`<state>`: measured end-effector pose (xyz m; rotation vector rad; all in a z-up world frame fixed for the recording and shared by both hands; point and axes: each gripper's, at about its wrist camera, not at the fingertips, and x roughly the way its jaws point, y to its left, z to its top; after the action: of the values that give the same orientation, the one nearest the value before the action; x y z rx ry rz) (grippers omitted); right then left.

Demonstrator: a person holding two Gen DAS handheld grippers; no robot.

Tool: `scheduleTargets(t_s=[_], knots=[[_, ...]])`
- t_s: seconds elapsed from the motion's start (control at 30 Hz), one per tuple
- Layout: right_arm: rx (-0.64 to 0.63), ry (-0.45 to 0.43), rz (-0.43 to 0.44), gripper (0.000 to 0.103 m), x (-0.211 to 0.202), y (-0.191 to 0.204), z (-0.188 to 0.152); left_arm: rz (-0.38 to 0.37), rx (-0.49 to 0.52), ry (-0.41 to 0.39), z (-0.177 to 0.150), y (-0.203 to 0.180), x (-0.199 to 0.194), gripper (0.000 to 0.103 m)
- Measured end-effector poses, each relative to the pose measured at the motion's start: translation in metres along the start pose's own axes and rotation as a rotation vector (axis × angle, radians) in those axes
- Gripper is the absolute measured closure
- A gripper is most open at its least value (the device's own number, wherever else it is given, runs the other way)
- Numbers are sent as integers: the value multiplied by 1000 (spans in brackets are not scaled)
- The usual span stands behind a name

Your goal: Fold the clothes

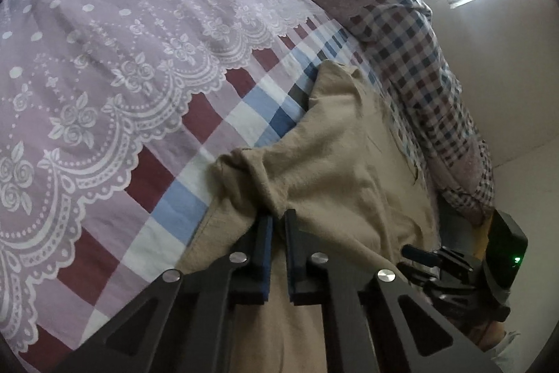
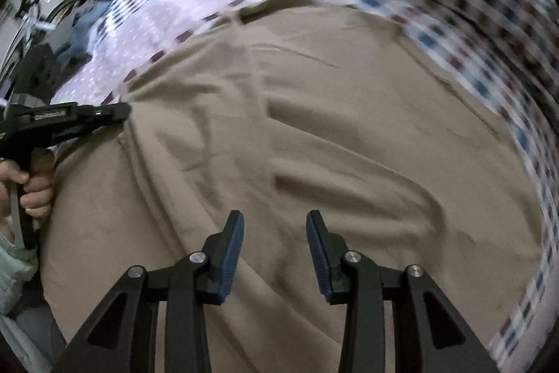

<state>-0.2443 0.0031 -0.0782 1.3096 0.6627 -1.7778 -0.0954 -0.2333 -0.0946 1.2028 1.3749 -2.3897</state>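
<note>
Beige cotton garment (image 1: 325, 163), prob trousers or a shirt (can't tell which), lies spread on a bed w/ a lilac lace-print and red/blue checked patchwork cover (image 1: 115, 65). Left gripper (image 1: 278, 219) has its black fingers nearly together w/ a bunched ridge of the beige cloth pinched between the blue pads (image 1: 268, 254), so it's clamped on the fabric edge, likely to lift and carry that side over for a fold. Right gripper (image 2: 275, 222) hangs above the middle of the garment (image 2: 314, 128) w/ fingers wide apart and nothing between them; looks staged to pin or grab the other side, though that view is motion-blurred. In the right wrist view the left gripper (image 2: 118, 112) shows at the cloth's left edge, person's hand (image 2: 31, 187) on the handle. Garment's long axis runs from near the grippers away toward the crumpled checked duvet (image 1: 419, 65) at the far side; which end is the waist/collar can't be told. Wrinkles run roughly across the mid area.
</note>
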Motion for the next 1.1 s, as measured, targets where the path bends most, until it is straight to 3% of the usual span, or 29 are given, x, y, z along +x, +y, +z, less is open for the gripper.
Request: scheduleTargets(t_s=[0.07, 0.1, 0.17, 0.47, 0.63, 0.7, 0.83, 0.9, 1.1], knots=[[-32, 36, -19, 68, 11, 9, 7, 3, -3, -2, 0, 2, 1, 99], [-44, 51, -37, 83, 14, 13, 9, 0, -6, -2, 0, 2, 2, 99], [-68, 80, -75, 101, 20, 19, 12, -4, -10, -3, 0, 3, 2, 99], [-112, 38, -260, 103, -17, 21, 48, -9, -16, -12, 0, 3, 2, 100], [-111, 62, -326, 102, 5, 17, 70, 2, -6, -19, 0, 0, 2, 101], [-82, 56, -330, 97, 7, 11, 68, 9, 1, -20, 0, 0, 3, 100], [35, -15, -339, 87, -32, -22, 36, 4, -5, -19, 0, 1, 3, 100], [102, -31, -335, 82, -55, -42, 3, 4, -5, -19, 0, 1, 3, 100], [243, -15, -296, 82, -102, -75, -105, -1, -5, -22, -1, 2, 3, 100]])
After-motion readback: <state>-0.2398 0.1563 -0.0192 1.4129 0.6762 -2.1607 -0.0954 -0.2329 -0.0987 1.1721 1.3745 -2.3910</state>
